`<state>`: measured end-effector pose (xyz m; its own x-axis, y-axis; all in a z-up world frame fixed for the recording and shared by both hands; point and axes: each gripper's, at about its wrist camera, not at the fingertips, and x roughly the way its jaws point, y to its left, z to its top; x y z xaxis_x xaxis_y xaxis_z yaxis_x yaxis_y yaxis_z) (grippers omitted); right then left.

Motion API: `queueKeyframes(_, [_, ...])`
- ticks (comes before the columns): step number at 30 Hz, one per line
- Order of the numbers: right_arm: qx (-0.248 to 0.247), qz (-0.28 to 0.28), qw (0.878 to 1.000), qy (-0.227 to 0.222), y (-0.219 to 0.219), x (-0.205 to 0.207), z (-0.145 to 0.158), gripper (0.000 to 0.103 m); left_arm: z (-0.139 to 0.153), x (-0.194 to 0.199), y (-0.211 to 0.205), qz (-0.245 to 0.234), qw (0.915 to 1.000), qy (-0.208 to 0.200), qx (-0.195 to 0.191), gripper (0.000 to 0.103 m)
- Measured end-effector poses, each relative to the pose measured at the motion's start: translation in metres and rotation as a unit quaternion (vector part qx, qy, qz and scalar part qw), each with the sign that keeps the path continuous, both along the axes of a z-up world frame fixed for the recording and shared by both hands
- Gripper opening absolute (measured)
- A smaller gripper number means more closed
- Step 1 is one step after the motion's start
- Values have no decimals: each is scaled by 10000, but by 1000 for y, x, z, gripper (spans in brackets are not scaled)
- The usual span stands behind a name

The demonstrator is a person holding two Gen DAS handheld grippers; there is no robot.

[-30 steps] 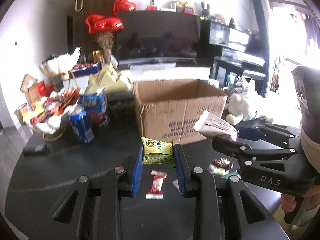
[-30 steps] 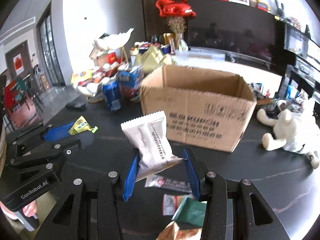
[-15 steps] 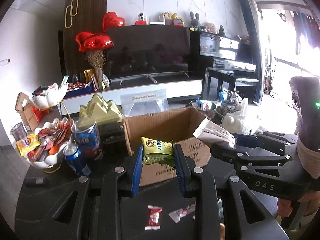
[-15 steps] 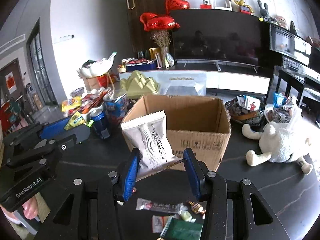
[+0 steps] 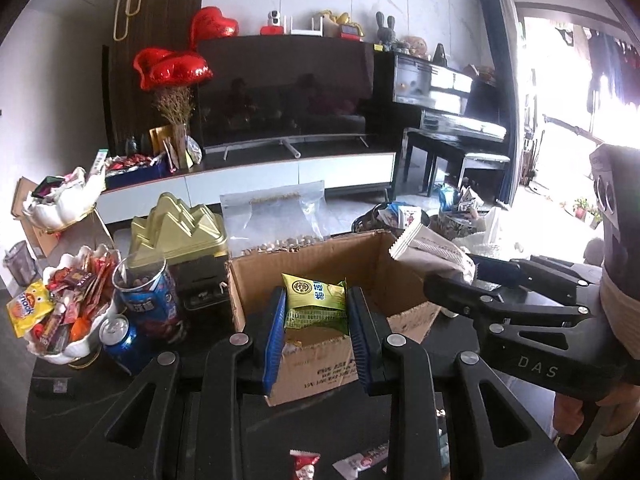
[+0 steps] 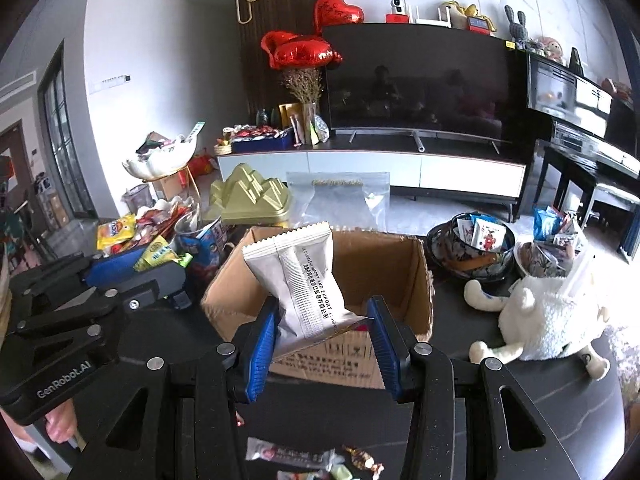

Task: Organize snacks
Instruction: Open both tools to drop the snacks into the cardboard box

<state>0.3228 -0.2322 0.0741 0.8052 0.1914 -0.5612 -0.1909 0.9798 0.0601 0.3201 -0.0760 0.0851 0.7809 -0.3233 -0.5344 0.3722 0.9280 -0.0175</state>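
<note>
My left gripper (image 5: 316,312) is shut on a green and yellow snack packet (image 5: 314,306) and holds it over the near edge of the open cardboard box (image 5: 372,248). My right gripper (image 6: 326,328) is shut on a white snack packet (image 6: 306,276) and holds it above the same box (image 6: 420,280). The right gripper and its white packet (image 5: 432,250) show at the right of the left wrist view, over the box's right corner. The left gripper with the green packet (image 6: 158,254) shows at the left of the right wrist view. Loose small snacks (image 6: 280,454) lie on the dark table below.
A white dish of snacks (image 5: 64,312), blue cans (image 5: 124,340) and a gold tin (image 5: 180,228) stand left of the box. A dark bowl of packets (image 6: 472,248) and a white plush toy (image 6: 548,320) are to its right. A TV cabinet stands behind.
Both grippers have risen and moved forward with their packets, from low over the table to above the cardboard box. The box's inside now shows below them.
</note>
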Motion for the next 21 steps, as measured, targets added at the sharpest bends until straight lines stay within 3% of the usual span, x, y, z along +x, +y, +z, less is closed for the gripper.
queueKeyframes(11, [-26, -51, 9997, 228, -5, 46, -20, 46, -17, 51, -13, -50, 9997, 135, 209, 32])
queueKeyframes(15, [24, -167, 9995, 262, -11, 60, -27, 47, -21, 63, -17, 114, 9993, 86, 344, 45])
queueKeyframes(17, [9, -241, 9993, 301, -14, 64, -29, 57, -21, 63, -17, 216, 9990, 52, 387, 55])
queueKeyframes(18, [-6, -316, 9991, 298, -15, 64, -31, 61, -21, 61, -16, 268, 9989, 42, 383, 57])
queueKeyframes(21, [-9, -358, 9989, 303, -15, 57, -31, 61, -19, 52, -10, 341, 9987, 11, 382, 58])
